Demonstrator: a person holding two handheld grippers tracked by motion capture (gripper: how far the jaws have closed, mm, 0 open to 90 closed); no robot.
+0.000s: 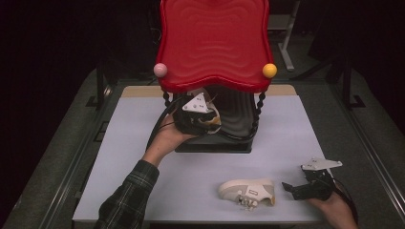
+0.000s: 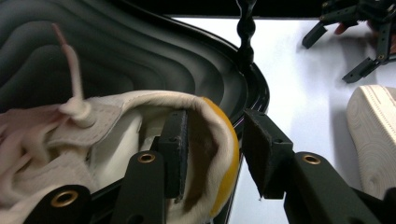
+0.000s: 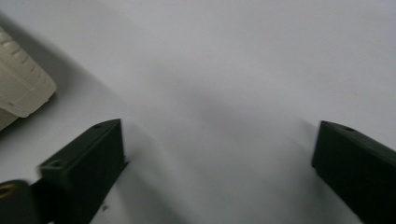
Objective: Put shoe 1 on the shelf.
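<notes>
left gripper [image 2: 215,149]: jaws apart, astride padded orange-lined heel of cream shoe [image 2: 116,140] | rippled glossy black tray [image 2: 140,60] | right gripper [image 3: 215,177]: open over matte table [image 3: 233,70]

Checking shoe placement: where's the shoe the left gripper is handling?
High view, centre: the shoe sits on the black lower shelf under the red tray, its heel between the left gripper fingers.

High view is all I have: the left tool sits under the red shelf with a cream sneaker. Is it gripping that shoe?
Observer: No. The left tool straddles the cream leather sneaker at its orange heel, with the outer pad standing clear.
Operator: Where does the shoe rest?
Observer: On the black ribbed tray, heel at the rim.
Operator: And the other hand?
Observer: The right tool is open over the white table, with nothing between its pads.
</notes>
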